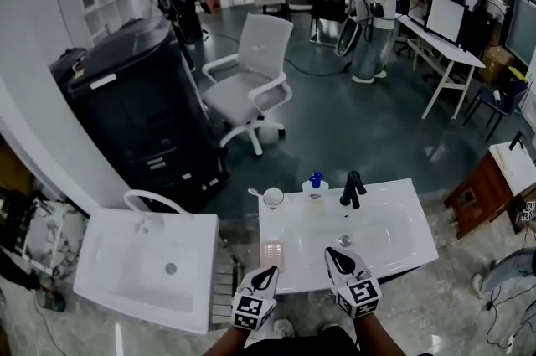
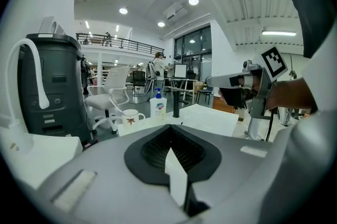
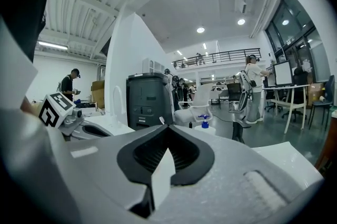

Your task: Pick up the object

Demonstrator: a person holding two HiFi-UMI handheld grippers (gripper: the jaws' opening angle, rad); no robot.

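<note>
A white sink top (image 1: 394, 241) lies just ahead of me in the head view. On its back edge stand a white mug (image 1: 273, 197), a soap bottle with a blue pump (image 1: 316, 185) and a black tap (image 1: 353, 189). A small pinkish pad (image 1: 273, 252) lies near the front left corner. My left gripper (image 1: 269, 271) hovers shut and empty just behind the pad. My right gripper (image 1: 334, 255) is shut and empty over the front rim of the basin. In the left gripper view the jaws (image 2: 169, 129) meet, with the mug (image 2: 131, 117) and bottle (image 2: 158, 107) beyond. The right gripper's jaws (image 3: 168, 127) also meet.
A second white sink (image 1: 146, 262) stands to the left, behind it a dark grey cabinet (image 1: 138, 111). A white office chair (image 1: 247, 86) sits on the floor beyond. A desk with monitors (image 1: 440, 36) and a wooden stand (image 1: 477, 191) are at the right. Several people stand far back.
</note>
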